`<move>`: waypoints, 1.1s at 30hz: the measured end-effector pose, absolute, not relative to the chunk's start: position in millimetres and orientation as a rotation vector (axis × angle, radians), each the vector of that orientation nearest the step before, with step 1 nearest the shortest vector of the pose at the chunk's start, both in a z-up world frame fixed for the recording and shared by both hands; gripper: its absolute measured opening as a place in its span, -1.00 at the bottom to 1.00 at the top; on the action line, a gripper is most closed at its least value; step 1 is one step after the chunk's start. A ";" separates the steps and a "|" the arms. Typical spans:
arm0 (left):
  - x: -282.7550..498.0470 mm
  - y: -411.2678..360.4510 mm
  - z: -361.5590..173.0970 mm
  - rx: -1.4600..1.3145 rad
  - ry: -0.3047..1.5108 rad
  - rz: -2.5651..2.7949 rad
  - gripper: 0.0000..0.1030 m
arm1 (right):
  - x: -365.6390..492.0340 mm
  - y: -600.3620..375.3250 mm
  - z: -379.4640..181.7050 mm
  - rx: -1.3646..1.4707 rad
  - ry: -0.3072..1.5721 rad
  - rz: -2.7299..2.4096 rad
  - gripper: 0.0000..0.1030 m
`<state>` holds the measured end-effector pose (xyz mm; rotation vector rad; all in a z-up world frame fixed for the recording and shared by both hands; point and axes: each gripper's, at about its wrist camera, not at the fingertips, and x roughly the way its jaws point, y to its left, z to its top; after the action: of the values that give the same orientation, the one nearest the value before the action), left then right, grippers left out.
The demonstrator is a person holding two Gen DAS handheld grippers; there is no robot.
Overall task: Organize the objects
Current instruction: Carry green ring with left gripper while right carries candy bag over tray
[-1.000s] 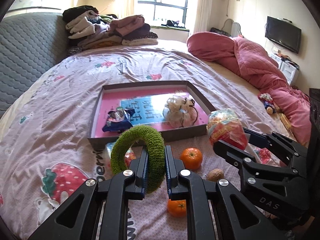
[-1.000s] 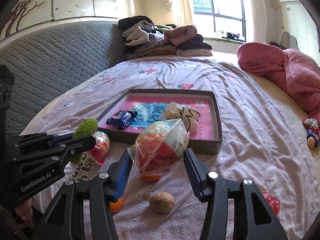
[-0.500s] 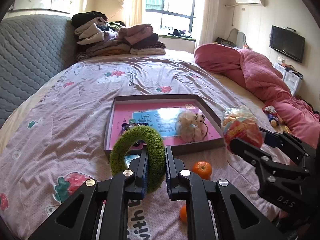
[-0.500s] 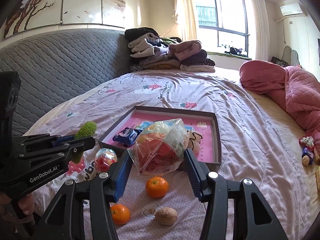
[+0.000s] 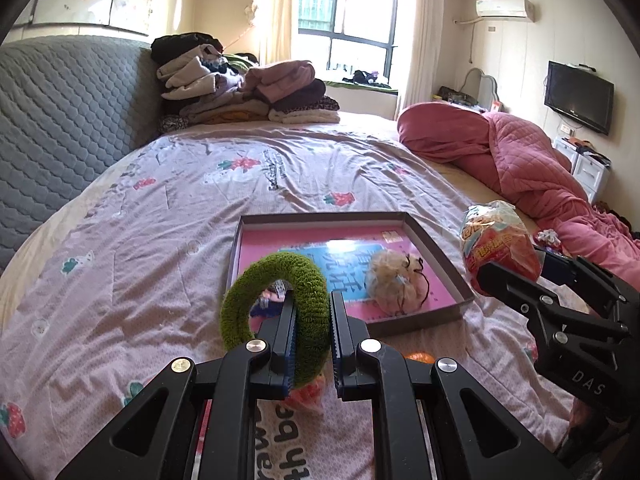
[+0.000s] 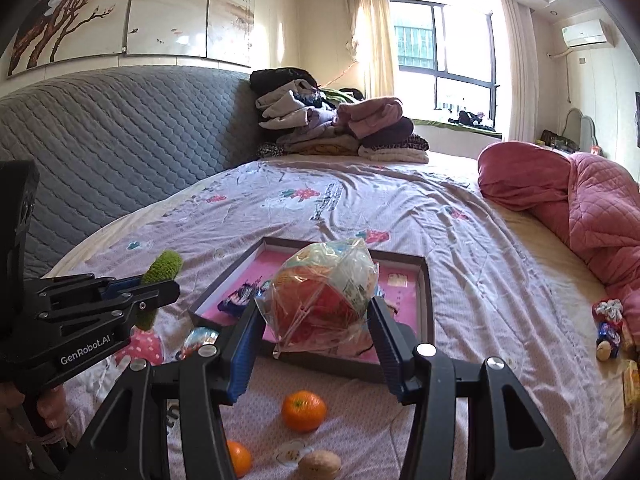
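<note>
Here, a green fuzzy ring (image 5: 304,312) is clamped in the nearly closed left tongs (image 5: 313,332), above the bed (image 5: 160,208). A clear snack bag (image 6: 326,296) is gripped by the half-open right tongs (image 6: 316,344), in front of a shallow box (image 6: 428,312) with a pink bottom. Two oranges (image 6: 304,410) and a walnut (image 6: 319,466) are seen on the bed below.

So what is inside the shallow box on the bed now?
Inside the shallow box lie a pale net pouch and a blue wrapped snack on a pink printed sheet. The green ring and the snack bag cover part of the floor.
</note>
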<state>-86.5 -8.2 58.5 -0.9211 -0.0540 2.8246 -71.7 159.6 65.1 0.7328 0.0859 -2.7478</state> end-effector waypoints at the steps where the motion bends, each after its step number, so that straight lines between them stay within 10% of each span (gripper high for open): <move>1: -89.0 -8.9 60.2 -0.917 -0.054 2.827 -0.73 | -74.7 160.2 66.8 0.729 0.084 -2.754 0.03; 33: -166.3 11.1 58.4 -0.910 -0.045 2.849 -0.73 | -128.0 171.3 67.8 0.726 0.174 -2.821 0.03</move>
<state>-166.3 11.1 58.4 -0.9100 -0.0452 2.8489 -128.0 171.3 67.8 0.7264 0.1741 -2.8211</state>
